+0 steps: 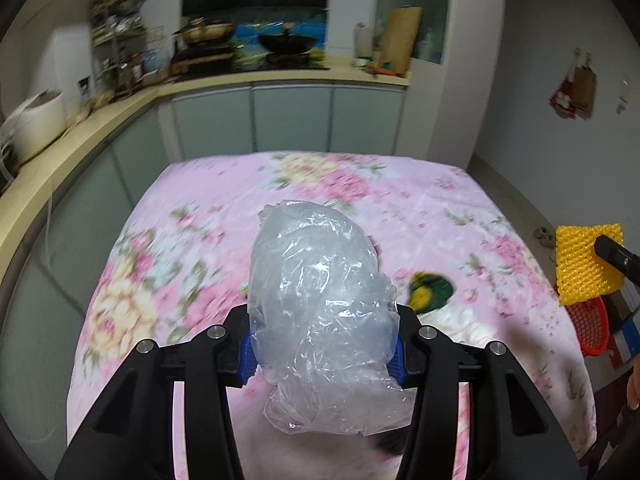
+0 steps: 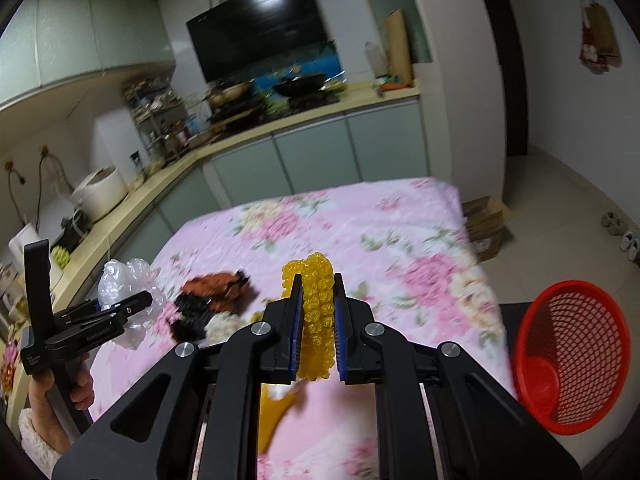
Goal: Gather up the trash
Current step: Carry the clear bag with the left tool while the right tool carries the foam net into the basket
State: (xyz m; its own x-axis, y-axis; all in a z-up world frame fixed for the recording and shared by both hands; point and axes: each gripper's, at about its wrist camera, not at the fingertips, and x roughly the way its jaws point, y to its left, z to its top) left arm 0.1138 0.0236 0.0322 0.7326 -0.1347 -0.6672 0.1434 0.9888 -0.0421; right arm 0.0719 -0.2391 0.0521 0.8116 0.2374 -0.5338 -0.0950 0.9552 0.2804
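My left gripper (image 1: 322,344) is shut on a crumpled clear plastic bag (image 1: 320,300), held above the table with the pink floral cloth (image 1: 200,248). It also shows in the right wrist view (image 2: 120,304), at the left. My right gripper (image 2: 316,328) is shut on a yellow foam net (image 2: 316,312), also seen at the right edge of the left wrist view (image 1: 584,264). A red mesh basket (image 2: 572,356) stands tilted at the table's right side. More trash lies on the cloth: a green and yellow wrapper (image 1: 432,292), brown and black wrappers (image 2: 212,300).
A kitchen counter (image 1: 80,128) runs along the left and back, with a rice cooker (image 1: 36,124), a stove and a wok (image 1: 288,44). Cardboard boxes (image 2: 488,228) and shoes sit on the floor to the right of the table.
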